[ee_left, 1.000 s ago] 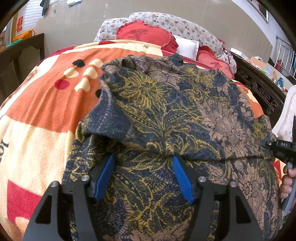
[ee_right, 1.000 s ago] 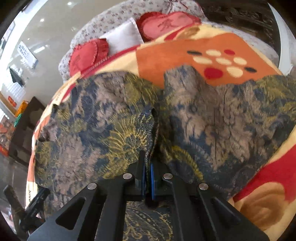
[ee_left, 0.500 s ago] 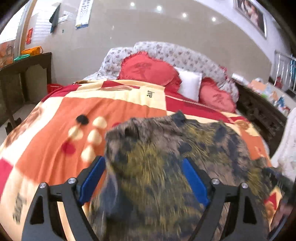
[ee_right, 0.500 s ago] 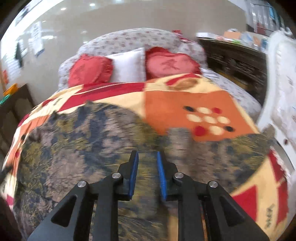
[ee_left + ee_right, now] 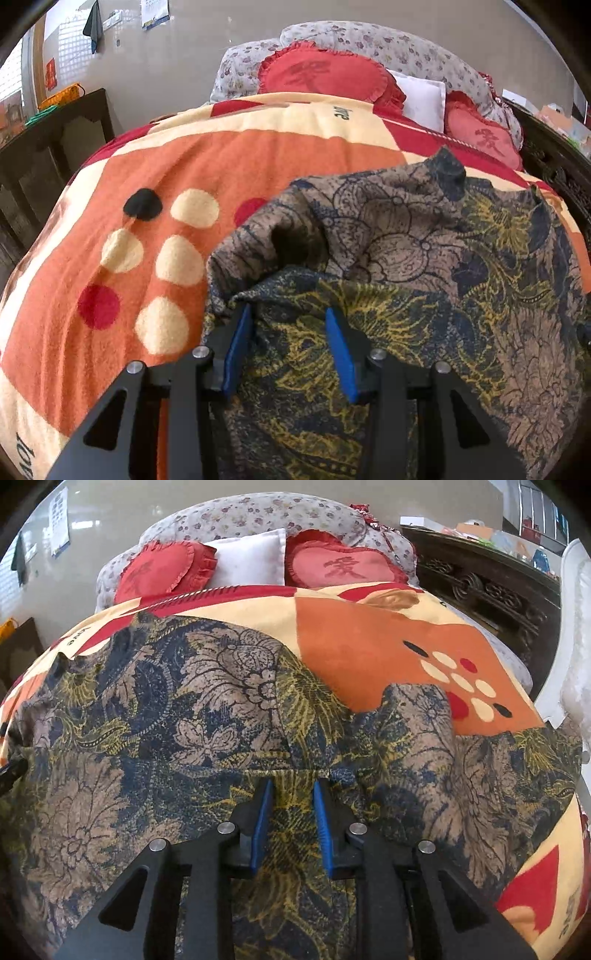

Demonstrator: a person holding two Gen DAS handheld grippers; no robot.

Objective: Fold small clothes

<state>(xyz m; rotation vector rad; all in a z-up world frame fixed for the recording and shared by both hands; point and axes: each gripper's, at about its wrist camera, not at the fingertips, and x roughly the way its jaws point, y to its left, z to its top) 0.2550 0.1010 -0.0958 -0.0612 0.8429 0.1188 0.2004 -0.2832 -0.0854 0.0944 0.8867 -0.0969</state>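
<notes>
A dark floral garment in navy, tan and yellow lies spread on the bed blanket, with its near part folded over itself. My left gripper sits at the garment's left edge. Its jaws are closing, with a raised fold of the cloth between the blue pads, and a gap still shows. In the right wrist view the same garment fills the foreground. My right gripper rests on its folded edge with the pads a little apart, cloth under and between them.
The orange, cream and red blanket covers the bed. Red heart cushions and a white pillow lie at the head. A dark carved bed frame runs along the right, and a dark side table stands at the left.
My left gripper moved across to the garment's left edge and its jaws narrowed. My right gripper let go of the pinched fold; its pads now stand slightly apart. The cloth lies flatter.
</notes>
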